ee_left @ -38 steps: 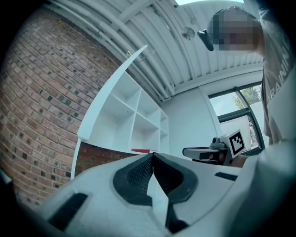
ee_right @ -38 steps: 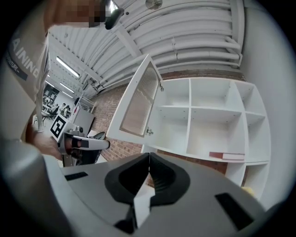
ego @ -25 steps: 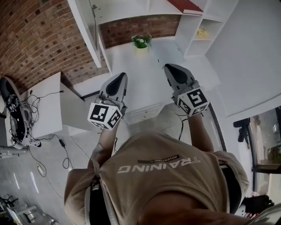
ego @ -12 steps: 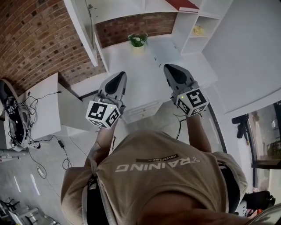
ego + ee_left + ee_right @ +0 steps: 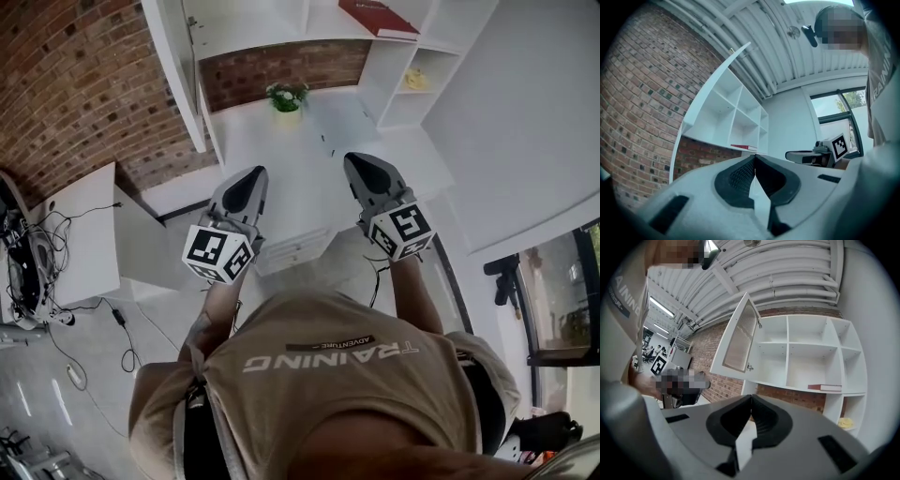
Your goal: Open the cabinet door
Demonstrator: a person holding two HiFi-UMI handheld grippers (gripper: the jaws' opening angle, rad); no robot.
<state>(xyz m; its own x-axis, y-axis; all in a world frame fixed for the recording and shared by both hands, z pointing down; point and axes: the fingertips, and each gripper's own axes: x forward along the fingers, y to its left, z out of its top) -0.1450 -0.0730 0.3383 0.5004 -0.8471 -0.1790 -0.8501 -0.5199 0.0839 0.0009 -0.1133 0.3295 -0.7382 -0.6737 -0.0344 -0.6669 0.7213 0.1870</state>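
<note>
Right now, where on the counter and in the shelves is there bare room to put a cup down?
The counter is bare in front of the plant and at both its sides. The shelf boxes beside the open door are empty. Left of the red book there is room too. Beside the yellow thing, low on the right, it is tightest.

Tan short-sleeved T-shirt (image 5: 328, 375) with a white "TRAINING" print across it and a small dark label beside the print. Left gripper (image 5: 251, 174) and right gripper (image 5: 357, 161) are pale grey pointed shells with black ribbed pads (image 5: 739, 177) inside. Each carries a white cube with black square markers: left cube (image 5: 218, 253), right cube (image 5: 401, 231). A thin black cable (image 5: 379, 272) runs under the right cube.
</note>
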